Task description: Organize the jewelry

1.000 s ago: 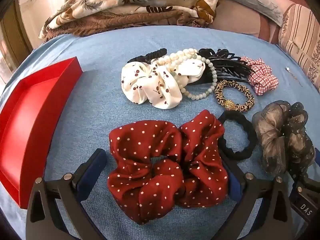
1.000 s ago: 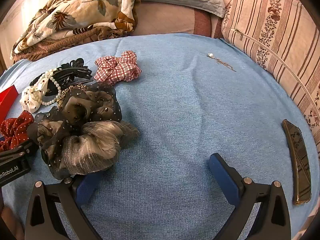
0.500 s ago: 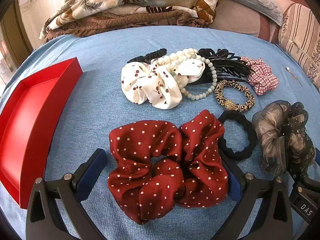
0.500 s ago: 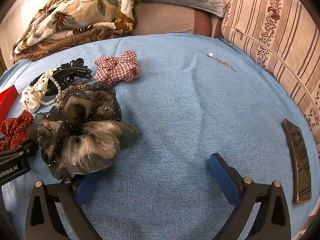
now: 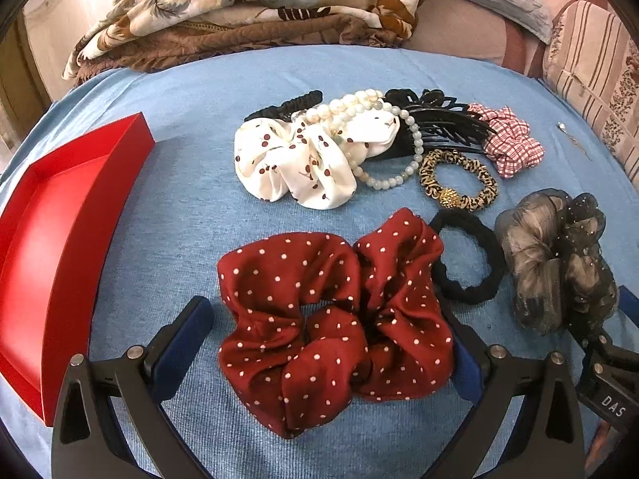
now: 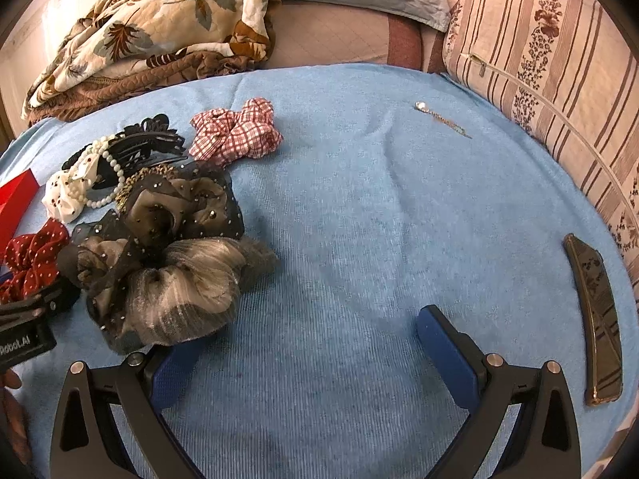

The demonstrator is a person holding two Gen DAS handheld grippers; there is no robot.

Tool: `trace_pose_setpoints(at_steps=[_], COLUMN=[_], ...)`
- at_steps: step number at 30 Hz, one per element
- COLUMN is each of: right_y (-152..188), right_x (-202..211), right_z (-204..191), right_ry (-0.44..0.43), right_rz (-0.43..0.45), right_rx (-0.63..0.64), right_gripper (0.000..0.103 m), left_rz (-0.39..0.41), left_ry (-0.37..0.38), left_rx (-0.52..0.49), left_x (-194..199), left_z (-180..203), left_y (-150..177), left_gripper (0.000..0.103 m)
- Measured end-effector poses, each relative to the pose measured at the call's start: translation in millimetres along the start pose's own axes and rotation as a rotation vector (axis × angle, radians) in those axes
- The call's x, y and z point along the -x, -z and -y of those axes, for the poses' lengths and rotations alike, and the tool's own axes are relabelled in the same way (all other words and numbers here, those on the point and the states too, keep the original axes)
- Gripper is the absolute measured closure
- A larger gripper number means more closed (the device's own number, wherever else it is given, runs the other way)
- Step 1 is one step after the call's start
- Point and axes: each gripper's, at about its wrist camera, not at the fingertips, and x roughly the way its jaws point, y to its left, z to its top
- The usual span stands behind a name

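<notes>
A dark red polka-dot scrunchie lies on the blue cloth between the open fingers of my left gripper; the right pad touches its edge. Behind it lie a white spotted scrunchie, a pearl bracelet, a black claw clip, a leopard hair tie, a black hair tie and a red checked scrunchie. A red tray stands at the left. My right gripper is open and empty, its left finger under the edge of a grey-black mesh scrunchie.
A thin chain with a pendant lies at the far right of the cloth. A dark curved barrette lies near the right edge. A floral quilt and striped pillows border the back and right.
</notes>
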Motion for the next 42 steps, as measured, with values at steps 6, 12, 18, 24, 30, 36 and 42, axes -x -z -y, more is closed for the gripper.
trace_pose_setpoints(at_steps=[6,12,18,24,30,36,42], right_y=[4,7,6,3,8,22,36], right_x=[7,21,62,93,132,156,173], right_z=[4,1,13,16,8,-1,-9], right_ry=[-0.026,-0.027,-0.002,0.012,0.041,0.042,0.058], right_rz=[-0.020,-0.056,0.114,0.205,0.392,0.500,0.550], right_rx=[-0.035,-0.024,-0.070,-0.106,-0.079,-0.073,-0.055], right_gripper=[0.000,0.000,0.000,0.000,0.000,0.000,0.000], left_rz=[0.000,0.029,0.194,0.335,0.418,0.439,0.463], left_ry=[0.006,-0.021,-0.067,-0.092,-0.110,-0.089,-0.082], left_rx=[-0.012,0.001,-0.009,0.005,-0.007,-0.014,-0.003], left_x=[6,29,84,146,183,205,218], left_z=[1,-6,-11,-20,-23,-23,-27], left_y=[5,22,41,47,53,66,77], left_gripper=[0.000,0.000,0.000,0.000,0.000,0.000,0.000])
